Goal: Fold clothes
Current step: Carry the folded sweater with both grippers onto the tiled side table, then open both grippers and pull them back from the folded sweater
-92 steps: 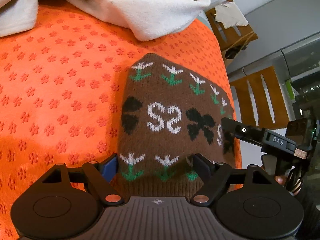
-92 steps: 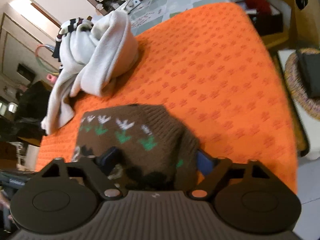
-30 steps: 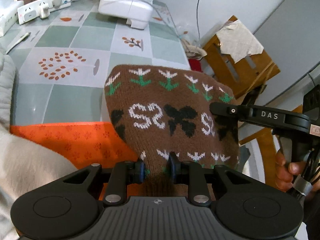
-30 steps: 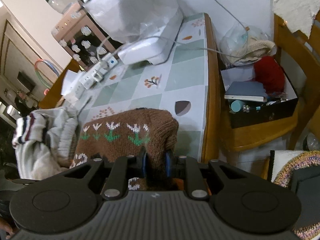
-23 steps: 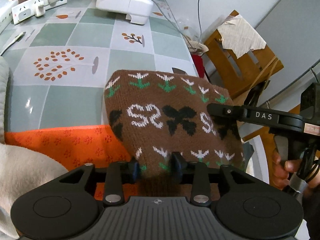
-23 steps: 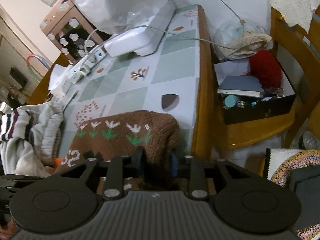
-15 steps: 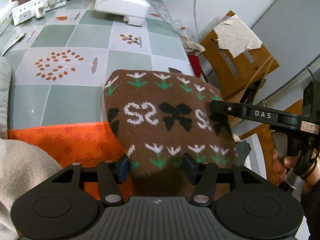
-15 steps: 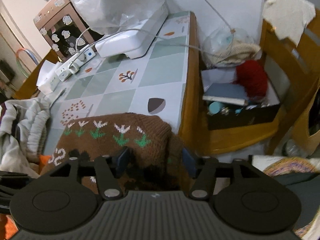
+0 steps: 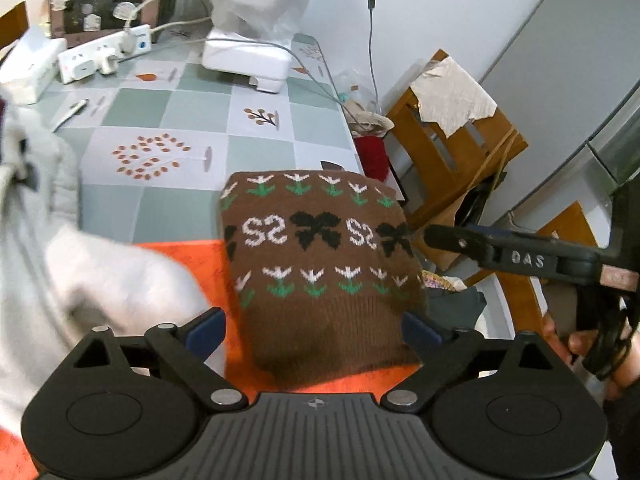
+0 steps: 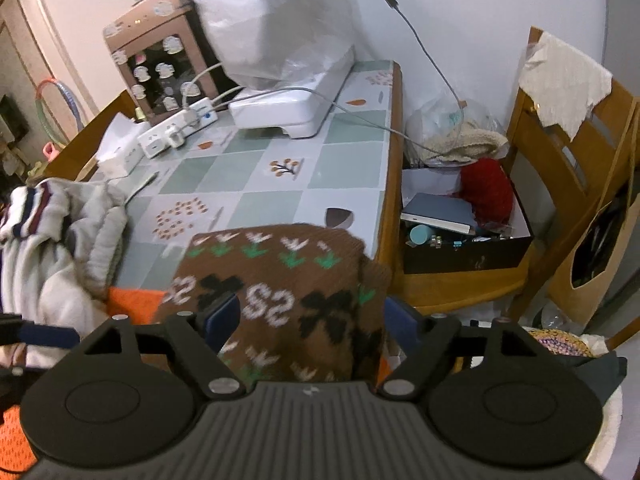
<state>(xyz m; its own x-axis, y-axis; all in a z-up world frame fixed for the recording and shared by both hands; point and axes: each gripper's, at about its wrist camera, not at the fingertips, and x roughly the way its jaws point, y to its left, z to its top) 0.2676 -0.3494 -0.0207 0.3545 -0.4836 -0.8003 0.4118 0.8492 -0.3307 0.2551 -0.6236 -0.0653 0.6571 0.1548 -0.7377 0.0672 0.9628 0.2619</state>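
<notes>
A folded brown knit sweater [image 9: 320, 264] with white flowers and black bows lies at the table's corner, partly on the orange mat [image 9: 192, 256]. It also shows in the right wrist view [image 10: 280, 292]. My left gripper [image 9: 316, 326] is open, its pads apart on either side of the sweater's near hem. My right gripper [image 10: 308, 316] is open too, jaws wide over the sweater's right edge; it appears in the left wrist view [image 9: 504, 256] beside the sweater.
A pile of grey and striped clothes [image 10: 52, 236] lies left of the sweater. The tiled table [image 10: 352, 160] holds a white machine [image 10: 288, 108], a power strip [image 10: 180, 124] and a tissue box. A wooden chair [image 10: 576, 148] and a box of items [image 10: 460, 220] stand to the right.
Both grippers carried the folded sweater from the mat's middle to the table's corner, then opened and let it go. Both have drawn back slightly.
</notes>
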